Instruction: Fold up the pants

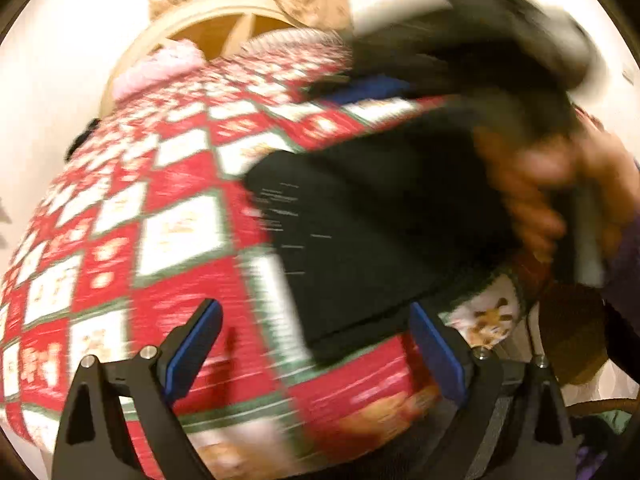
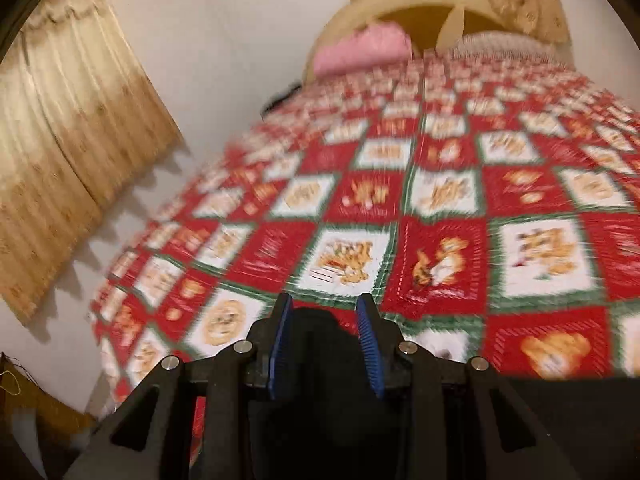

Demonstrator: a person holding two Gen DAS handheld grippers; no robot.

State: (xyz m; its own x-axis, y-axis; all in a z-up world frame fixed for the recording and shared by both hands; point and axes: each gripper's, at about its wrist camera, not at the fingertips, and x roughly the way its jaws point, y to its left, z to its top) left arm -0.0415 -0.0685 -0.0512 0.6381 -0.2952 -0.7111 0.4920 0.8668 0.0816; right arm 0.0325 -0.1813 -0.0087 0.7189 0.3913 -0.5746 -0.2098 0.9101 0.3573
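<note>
The black pants (image 1: pixel 360 232) lie folded on the red, white and green checked bedspread (image 1: pixel 140 220), right of centre in the left wrist view. My left gripper (image 1: pixel 316 328) is open and empty, just in front of the pants' near edge. My right gripper (image 2: pixel 324 320) is shut on a bunch of black pants fabric (image 2: pixel 316 332) that hangs down between its blue pads (image 2: pixel 280 332) above the bedspread (image 2: pixel 440 208). In the left wrist view the right gripper shows as a blurred dark shape (image 1: pixel 500 52) with the person's hand (image 1: pixel 536 184) at the upper right.
A pink pillow (image 2: pixel 360 50) and a cream headboard (image 2: pixel 400 4) stand at the far end of the bed. A beige curtain (image 2: pixel 68 140) hangs on the white wall at left. Both views are motion-blurred.
</note>
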